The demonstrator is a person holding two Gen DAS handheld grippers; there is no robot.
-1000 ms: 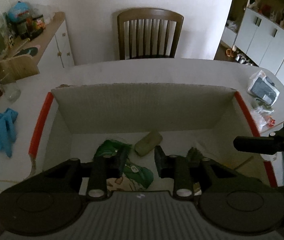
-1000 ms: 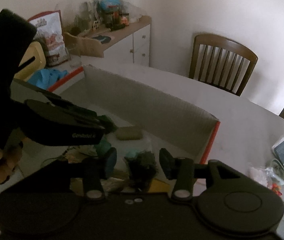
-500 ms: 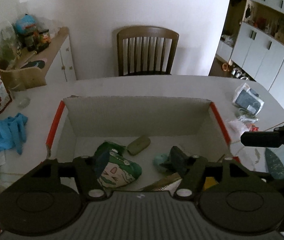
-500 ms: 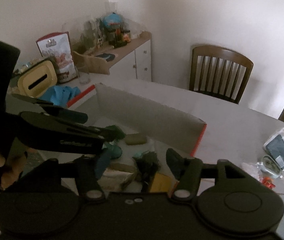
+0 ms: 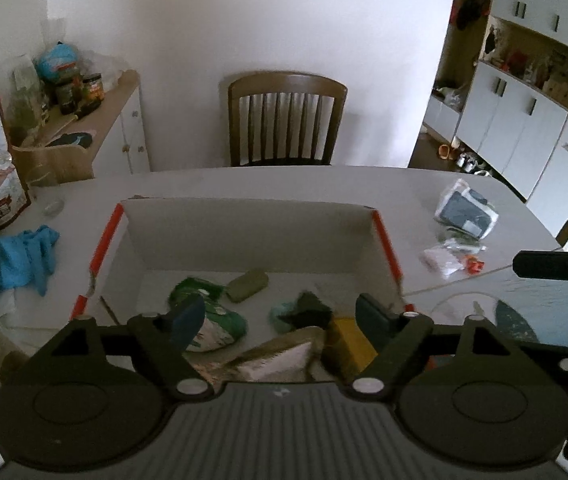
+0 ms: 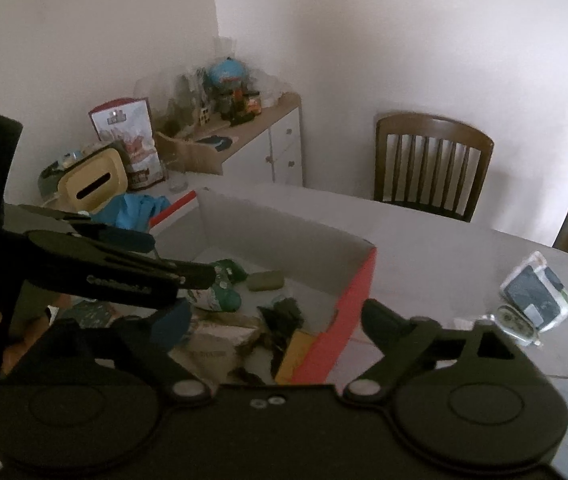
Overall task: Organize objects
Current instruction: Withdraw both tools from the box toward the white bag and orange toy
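One open box, red-edged, sits mid-table. Inside it: one green pouch, one olive bar, one dark clump, one yellow packet. Left gripper and right gripper both hover above the box, fingers spread, holding nothing. One chair beyond the box; blue cloth left of it. Gripper lettering unreadable.

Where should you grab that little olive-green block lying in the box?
Pinch the olive-green block across its narrow width, coming straight down from above. It lies flat on the floor of the cardboard box, with bare floor along both long sides, so the fingers should fit there. The box's tall walls block a sideways reach. The open left gripper hangs closest, probably the easiest one to use.
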